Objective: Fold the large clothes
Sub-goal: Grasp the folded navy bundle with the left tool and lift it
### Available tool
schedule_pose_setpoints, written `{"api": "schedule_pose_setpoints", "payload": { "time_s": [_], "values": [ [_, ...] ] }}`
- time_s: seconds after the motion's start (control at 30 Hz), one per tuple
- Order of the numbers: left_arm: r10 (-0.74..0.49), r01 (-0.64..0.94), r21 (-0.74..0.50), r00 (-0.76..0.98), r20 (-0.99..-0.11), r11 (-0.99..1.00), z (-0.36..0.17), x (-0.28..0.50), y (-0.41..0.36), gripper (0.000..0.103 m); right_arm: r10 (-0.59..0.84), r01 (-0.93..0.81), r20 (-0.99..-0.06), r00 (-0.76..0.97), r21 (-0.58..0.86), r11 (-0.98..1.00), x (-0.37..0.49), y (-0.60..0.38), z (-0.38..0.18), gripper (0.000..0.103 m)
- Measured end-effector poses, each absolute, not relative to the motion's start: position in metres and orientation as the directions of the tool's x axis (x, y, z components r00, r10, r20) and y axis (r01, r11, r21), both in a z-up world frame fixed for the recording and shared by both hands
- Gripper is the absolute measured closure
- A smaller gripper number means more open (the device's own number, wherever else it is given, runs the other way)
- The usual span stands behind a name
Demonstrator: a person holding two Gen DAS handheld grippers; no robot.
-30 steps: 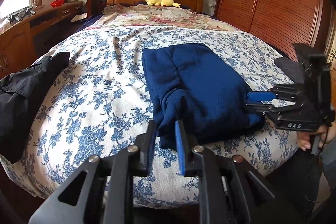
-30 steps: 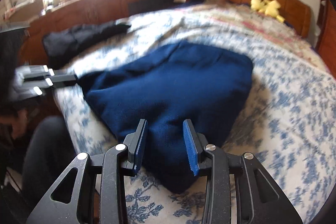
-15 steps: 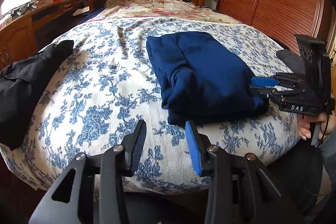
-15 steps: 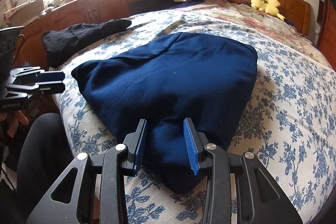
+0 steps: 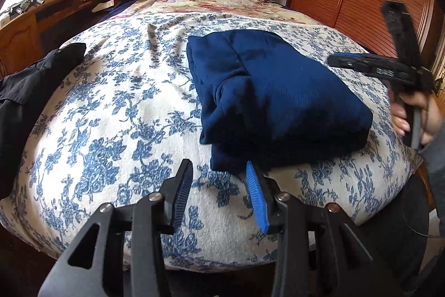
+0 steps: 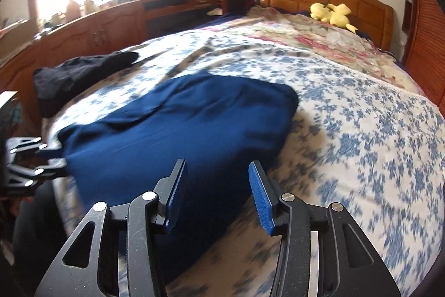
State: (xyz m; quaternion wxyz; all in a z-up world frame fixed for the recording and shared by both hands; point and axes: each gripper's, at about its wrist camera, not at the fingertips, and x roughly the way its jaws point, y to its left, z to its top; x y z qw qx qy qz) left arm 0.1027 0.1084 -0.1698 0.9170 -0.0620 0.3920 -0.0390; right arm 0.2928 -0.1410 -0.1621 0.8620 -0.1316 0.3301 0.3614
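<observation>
Off to my left a black garment point(image 5: 30, 85) lies on the bed's floral cover point(image 5: 116, 113). My left gripper point(image 5: 219, 185) has just been opening, nothing between its fingers. The folded navy garment point(image 5: 278, 96) sits just ahead-right. My right gripper point(image 6: 217, 185), just opened too, hovers empty over its near edge.

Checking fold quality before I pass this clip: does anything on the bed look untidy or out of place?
The navy garment is folded, but its near left corner bulges with loose layers, not a flat edge. A black garment lies crumpled and unfolded at the bedspread's left edge. Nothing looks damaged or spilled.
</observation>
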Motion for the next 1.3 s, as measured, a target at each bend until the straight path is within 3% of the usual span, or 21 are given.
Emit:
{"api": "schedule_pose_setpoints", "payload": {
  "time_s": [0.23, 0.37, 0.43, 0.53, 0.6, 0.63, 0.67, 0.73, 1.0, 1.3],
  "values": [
    [-0.122, -0.003, -0.169, 0.684, -0.720, 0.986, -0.174, 0.120, 0.111, 0.065, 0.464, -0.661, -0.729, 0.504, 0.020, 0.750, 0.394, -0.124, -0.190, 0.050],
    [-0.127, -0.011, -0.182, 0.680, -0.722, 0.983, -0.180, 0.124, 0.112, 0.065, 0.435, -0.638, -0.758, 0.487, 0.032, 0.770, 0.430, -0.118, -0.206, 0.033],
    [-0.132, -0.017, -0.198, 0.685, -0.716, 0.980, -0.181, 0.124, 0.113, 0.065, 0.439, -0.624, -0.772, 0.460, 0.071, 0.778, 0.447, -0.118, -0.215, 0.028],
    [-0.142, -0.001, -0.199, 0.696, -0.704, 0.980, -0.183, 0.124, 0.111, 0.065, 0.512, -0.585, -0.784, 0.351, 0.243, 0.774, 0.470, -0.124, -0.225, 0.028],
    [-0.197, 0.032, -0.245, 0.695, -0.691, 0.969, -0.184, 0.126, 0.112, 0.083, 0.586, -0.573, -0.762, 0.275, 0.360, 0.736, 0.476, -0.128, -0.227, 0.049],
    [-0.225, 0.039, -0.275, 0.689, -0.689, 0.961, -0.185, 0.127, 0.114, 0.087, 0.610, -0.576, -0.752, 0.251, 0.390, 0.719, 0.475, -0.127, -0.225, 0.066],
    [-0.233, 0.043, -0.283, 0.692, -0.683, 0.958, -0.184, 0.127, 0.115, 0.091, 0.609, -0.583, -0.750, 0.258, 0.382, 0.717, 0.470, -0.127, -0.221, 0.076],
    [-0.254, 0.065, -0.296, 0.706, -0.661, 0.953, -0.179, 0.124, 0.117, 0.094, 0.599, -0.616, -0.752, 0.276, 0.340, 0.710, 0.457, -0.123, -0.210, 0.091],
    [-0.267, 0.095, -0.306, 0.763, -0.588, 0.947, -0.149, 0.106, 0.137, 0.097, 0.611, -0.670, -0.708, 0.355, 0.263, 0.694, 0.413, -0.102, -0.142, 0.096],
    [-0.075, -0.057, -0.239, 0.858, -0.508, 0.969, -0.095, 0.058, 0.240, 0.098, 0.646, -0.760, -0.661, 0.382, 0.174, 0.627, 0.358, -0.005, -0.078, 0.096]
  ]
}}
